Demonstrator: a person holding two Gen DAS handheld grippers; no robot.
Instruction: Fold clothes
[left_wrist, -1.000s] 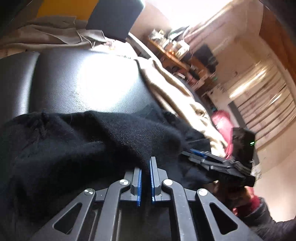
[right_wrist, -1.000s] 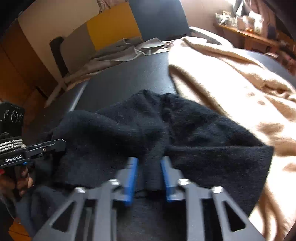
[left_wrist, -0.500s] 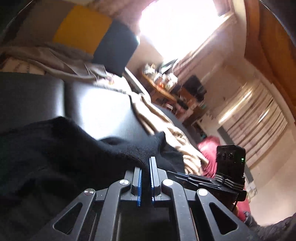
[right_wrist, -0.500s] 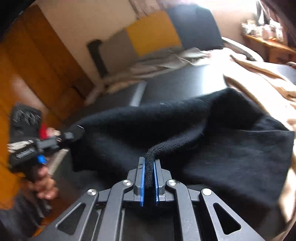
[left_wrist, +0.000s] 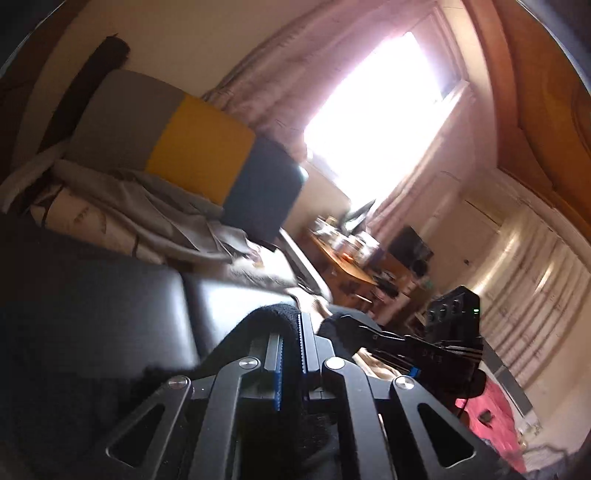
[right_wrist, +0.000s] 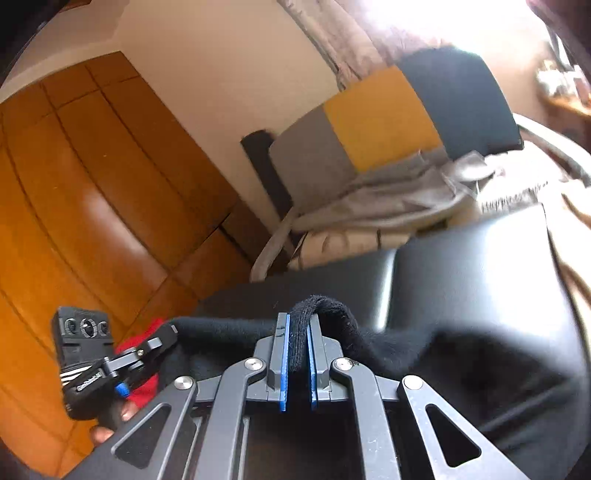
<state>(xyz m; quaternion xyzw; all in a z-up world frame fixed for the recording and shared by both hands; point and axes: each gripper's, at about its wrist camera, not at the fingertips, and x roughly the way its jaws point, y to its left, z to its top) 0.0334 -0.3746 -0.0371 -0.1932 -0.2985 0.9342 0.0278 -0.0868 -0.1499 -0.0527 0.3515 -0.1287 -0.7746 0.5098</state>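
While clamped in both the left gripper (left_wrist: 290, 334) and right gripper (right_wrist: 297, 334), black garment (right_wrist: 461, 354) slung between them, above the dark cushion (right_wrist: 461, 266)

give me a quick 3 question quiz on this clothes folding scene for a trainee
1. True or false: the right gripper is shut on a fold of the black garment.
2. Multiple choice: the middle panel of the striped cushion behind the black seat is A) red B) yellow C) white.
3. Short answer: what does the left gripper hold between its blue pads?

Key
1. True. The black cloth is pinched between its pads.
2. B. Yellow, between a grey panel and a dark one.
3. An edge of the same black garment, which stretches between the two grippers.
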